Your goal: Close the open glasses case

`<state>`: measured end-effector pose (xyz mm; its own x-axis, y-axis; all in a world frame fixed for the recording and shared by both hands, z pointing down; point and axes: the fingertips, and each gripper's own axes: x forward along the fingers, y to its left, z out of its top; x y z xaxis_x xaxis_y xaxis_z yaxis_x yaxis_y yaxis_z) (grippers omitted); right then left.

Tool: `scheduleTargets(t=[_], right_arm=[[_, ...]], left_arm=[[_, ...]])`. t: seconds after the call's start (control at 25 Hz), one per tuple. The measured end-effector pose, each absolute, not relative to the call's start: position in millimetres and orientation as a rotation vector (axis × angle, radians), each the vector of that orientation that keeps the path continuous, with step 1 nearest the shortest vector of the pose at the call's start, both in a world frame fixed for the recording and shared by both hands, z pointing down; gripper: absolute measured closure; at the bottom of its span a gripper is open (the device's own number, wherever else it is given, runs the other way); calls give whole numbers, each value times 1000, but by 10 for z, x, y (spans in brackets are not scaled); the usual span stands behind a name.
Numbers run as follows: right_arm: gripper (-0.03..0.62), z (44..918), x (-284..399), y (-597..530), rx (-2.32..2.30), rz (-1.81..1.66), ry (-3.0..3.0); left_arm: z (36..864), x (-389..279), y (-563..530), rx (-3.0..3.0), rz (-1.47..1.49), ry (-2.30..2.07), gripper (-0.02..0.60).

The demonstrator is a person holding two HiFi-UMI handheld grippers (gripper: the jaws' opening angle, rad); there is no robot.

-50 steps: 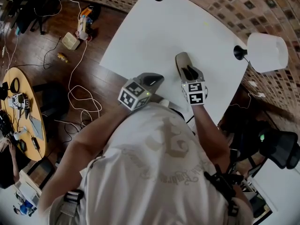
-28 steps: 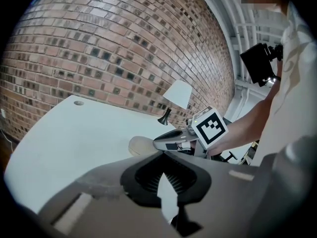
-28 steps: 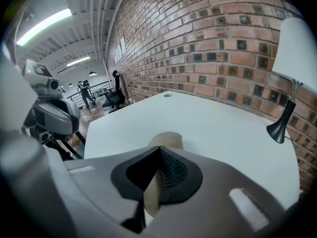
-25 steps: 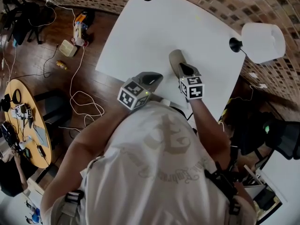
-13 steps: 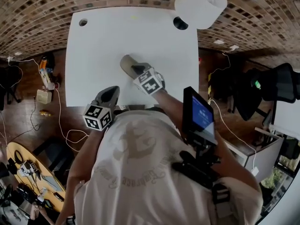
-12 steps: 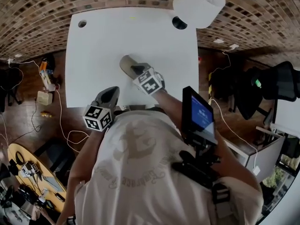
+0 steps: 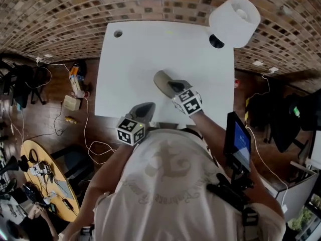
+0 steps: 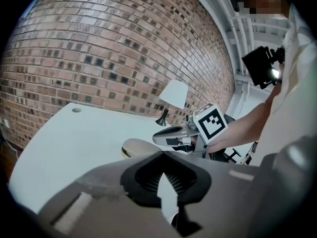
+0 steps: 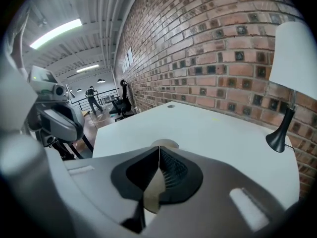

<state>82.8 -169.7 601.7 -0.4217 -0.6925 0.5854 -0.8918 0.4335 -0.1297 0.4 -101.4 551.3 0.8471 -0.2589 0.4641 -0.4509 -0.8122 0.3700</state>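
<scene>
The tan glasses case (image 7: 161,78) lies near the middle of the white desk (image 7: 150,49), its lid apparently down, though whether it has latched is unclear. The right hand-held gripper (image 9: 158,150) has its jaws pressed together, holding nothing, and is poised over the case's near right end; contact cannot be judged. The left hand-held gripper (image 8: 162,155), likewise closed and empty, hangs by the desk's near edge, apart from the case. With nothing bracing the case, an off-centre push could skid it across the smooth desk, and an unlatched lid could spring up.
</scene>
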Motion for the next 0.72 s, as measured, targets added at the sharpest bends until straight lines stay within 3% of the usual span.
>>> scheduleTargets(t=[0.72], right_arm=[[586, 5217, 1454, -865, 1454, 620, -2539]], left_arm=[[5281, 522, -831, 2622, 471, -604, 575]])
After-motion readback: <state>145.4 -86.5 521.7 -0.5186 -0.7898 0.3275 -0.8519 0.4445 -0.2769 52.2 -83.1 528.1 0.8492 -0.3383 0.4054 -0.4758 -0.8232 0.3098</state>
